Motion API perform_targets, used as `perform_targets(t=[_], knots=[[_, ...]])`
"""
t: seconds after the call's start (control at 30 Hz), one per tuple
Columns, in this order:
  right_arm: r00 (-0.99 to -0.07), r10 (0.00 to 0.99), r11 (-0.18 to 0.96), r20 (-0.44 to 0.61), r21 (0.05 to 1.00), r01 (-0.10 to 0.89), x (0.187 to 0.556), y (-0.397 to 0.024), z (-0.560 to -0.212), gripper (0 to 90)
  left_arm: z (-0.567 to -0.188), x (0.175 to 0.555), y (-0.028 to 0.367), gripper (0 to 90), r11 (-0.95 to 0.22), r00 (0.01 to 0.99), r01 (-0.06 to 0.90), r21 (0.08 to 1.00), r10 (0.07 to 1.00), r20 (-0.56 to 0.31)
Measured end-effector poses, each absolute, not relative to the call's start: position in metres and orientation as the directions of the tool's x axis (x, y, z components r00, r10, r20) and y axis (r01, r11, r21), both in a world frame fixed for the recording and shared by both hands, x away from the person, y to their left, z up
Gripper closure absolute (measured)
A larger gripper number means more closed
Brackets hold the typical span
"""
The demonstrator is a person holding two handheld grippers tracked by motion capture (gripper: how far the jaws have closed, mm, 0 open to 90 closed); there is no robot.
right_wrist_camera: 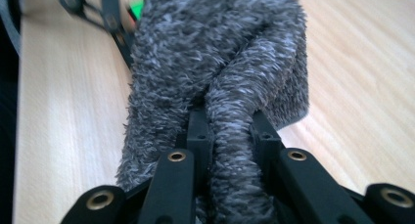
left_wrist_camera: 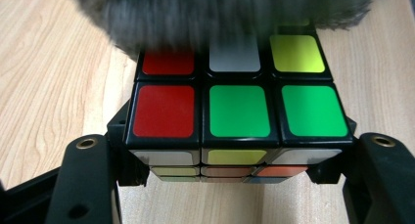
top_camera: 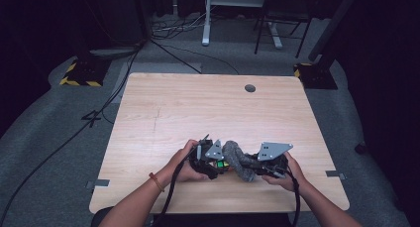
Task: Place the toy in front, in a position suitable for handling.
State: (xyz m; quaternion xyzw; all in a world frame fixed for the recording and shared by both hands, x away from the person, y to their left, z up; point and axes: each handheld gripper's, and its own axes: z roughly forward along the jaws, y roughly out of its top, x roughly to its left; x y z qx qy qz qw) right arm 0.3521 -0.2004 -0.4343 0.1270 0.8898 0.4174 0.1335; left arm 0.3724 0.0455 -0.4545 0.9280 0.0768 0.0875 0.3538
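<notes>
While my left fingers (left_wrist_camera: pixel 235 185) clamp the 3-by-3 colour-stickered puzzle cube (left_wrist_camera: pixel 238 111), my right fingers (right_wrist_camera: pixel 230 150) pinch the fuzzy grey cloth (right_wrist_camera: pixel 220 62); hard wiping could twist the cube loose onto the tabletop (top_camera: pixel 198 103).

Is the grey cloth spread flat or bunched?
Bunched: the grey cloth is twisted into folds, pinched in the right gripper, draped over the cube.

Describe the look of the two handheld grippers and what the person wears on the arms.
Both the left gripper and the right gripper are black with a grey three-cornered plate on top and a black cable trailing back. The jaws carry brass-ringed holes. The arms are sleeveless; an orange band circles the left wrist.
</notes>
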Motion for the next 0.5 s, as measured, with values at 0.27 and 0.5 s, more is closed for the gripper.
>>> perform_targets(t=[0.27, 0.5], knots=[[-0.932, 0.326, 0.613, -0.159, 0.786, 0.08, 0.351, -0.191, -0.425, 76.4, -0.458, 0.371, 0.038, 33.8, -0.759, 0.975, 0.063, 0.648, 0.185, 0.121], [-0.931, 0.297, 0.639, -0.214, 0.769, 0.027, 0.346, -0.178, -0.422, 76.2, -0.461, 0.371, 0.032, 33.8, -0.783, 0.977, 0.051, 0.62, 0.169, 0.133]])
